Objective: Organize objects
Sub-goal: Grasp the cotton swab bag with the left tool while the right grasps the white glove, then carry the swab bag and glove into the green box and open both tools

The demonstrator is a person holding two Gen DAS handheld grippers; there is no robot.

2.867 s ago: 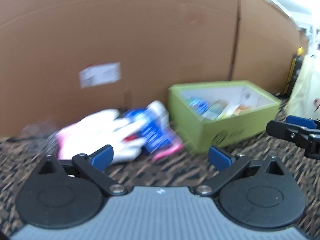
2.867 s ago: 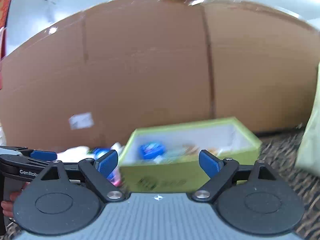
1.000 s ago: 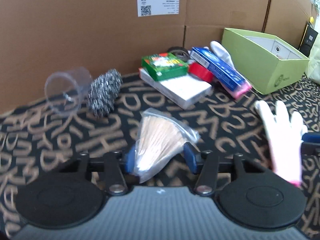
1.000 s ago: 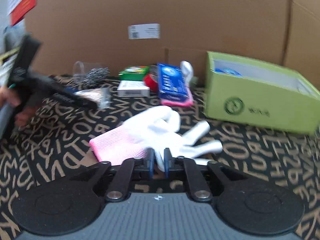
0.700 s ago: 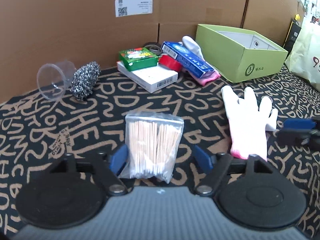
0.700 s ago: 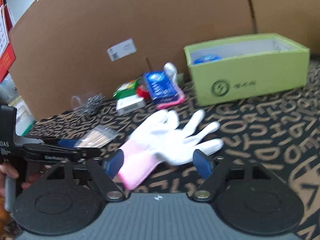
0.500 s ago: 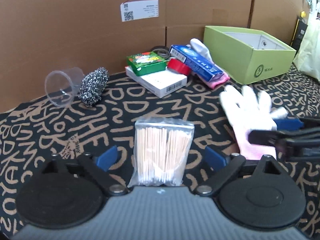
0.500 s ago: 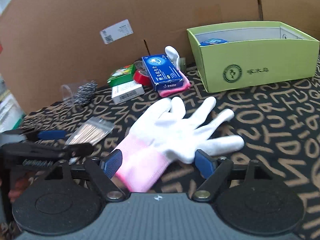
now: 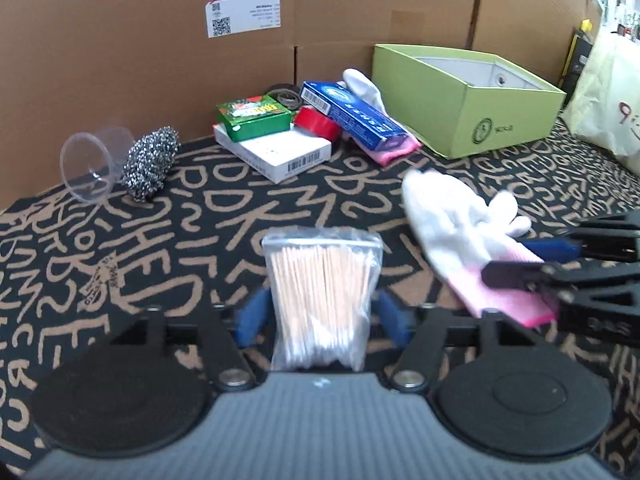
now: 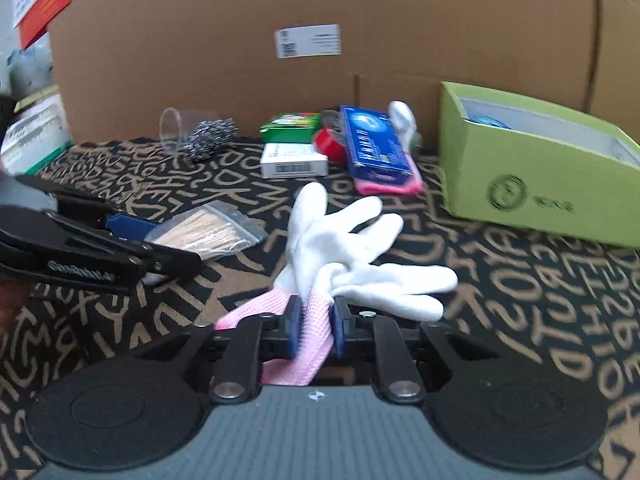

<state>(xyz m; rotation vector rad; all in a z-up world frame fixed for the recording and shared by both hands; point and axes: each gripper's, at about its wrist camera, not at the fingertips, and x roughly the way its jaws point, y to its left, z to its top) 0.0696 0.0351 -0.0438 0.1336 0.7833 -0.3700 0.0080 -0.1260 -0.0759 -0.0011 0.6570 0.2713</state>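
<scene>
A clear bag of thin wooden sticks (image 9: pixel 322 292) lies on the lettered mat between the blue pads of my left gripper (image 9: pixel 322 318). Its jaws are closing, and the pads stand just beside the bag's edges without squeezing it. To the right lies a white glove (image 10: pixel 352 248) with a pink cuff. My right gripper (image 10: pixel 316 328) is closing and its pads pinch the bunched cuff. The left wrist view shows the right gripper (image 9: pixel 560 260) over the glove (image 9: pixel 460 232). A green open box (image 10: pixel 532 184) stands at the back right.
Along the cardboard wall (image 9: pixel 160 60) sit a clear cup (image 9: pixel 90 168), a steel scourer (image 9: pixel 150 164), a small green box (image 9: pixel 252 116) on a white box (image 9: pixel 276 152), a red tape roll (image 9: pixel 318 122) and a blue box (image 9: pixel 352 120). A pale plastic bag (image 9: pixel 608 112) is far right.
Both grippers let go and opened wide, leaving bag and glove flat on the mat. Since then the left jaws have narrowed around the bag and the right jaws have pinched the glove's cuff.
</scene>
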